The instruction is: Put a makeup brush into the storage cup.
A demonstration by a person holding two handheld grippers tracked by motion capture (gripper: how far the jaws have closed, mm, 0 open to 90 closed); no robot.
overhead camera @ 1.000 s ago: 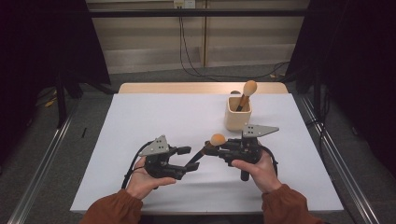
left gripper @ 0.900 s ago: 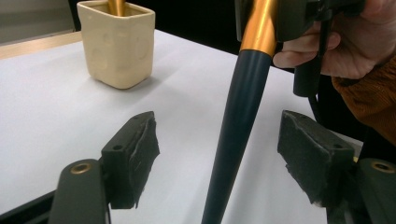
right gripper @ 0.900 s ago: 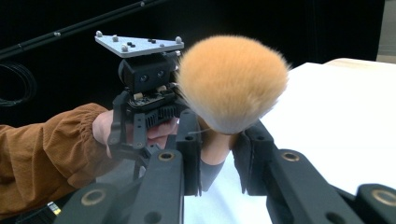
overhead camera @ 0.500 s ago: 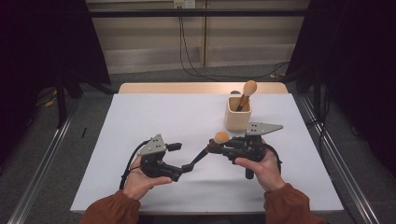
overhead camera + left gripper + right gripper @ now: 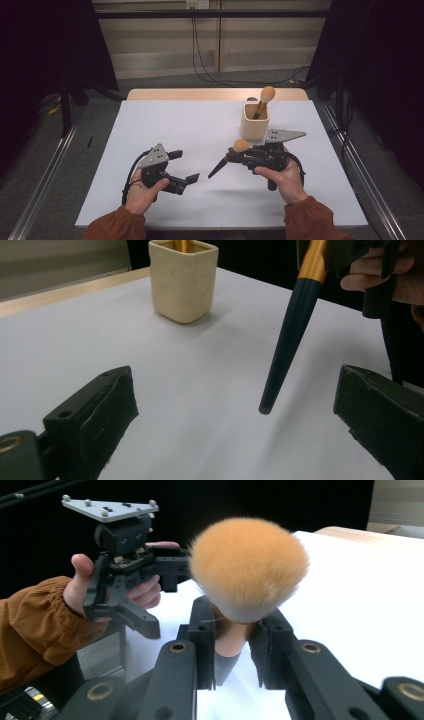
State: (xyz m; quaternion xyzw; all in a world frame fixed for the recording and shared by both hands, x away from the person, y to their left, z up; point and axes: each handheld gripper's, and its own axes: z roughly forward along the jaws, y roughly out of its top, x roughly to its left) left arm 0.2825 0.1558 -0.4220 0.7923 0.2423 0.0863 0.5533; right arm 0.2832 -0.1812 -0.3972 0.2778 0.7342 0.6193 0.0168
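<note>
Right tongs (image 5: 239, 156) clamp brush (image 5: 226, 159), handle down-left (bristles up-right).

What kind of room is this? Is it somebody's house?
Probably not a house. It looks like a lab or recording studio: a bare white table ringed by black curtains, cables on the floor, and a person using hand-held grippers, one holding a makeup brush.

The high view looks forward and down from above the person's side, taking in the whole table (image 5: 150, 125). The left gripper view sits low between its own jaws, facing the cup (image 5: 183, 280) beyond them. The right gripper view looks along its jaws, very near the brush (image 5: 248, 567) between them. Both gripper views share that brush.
</note>
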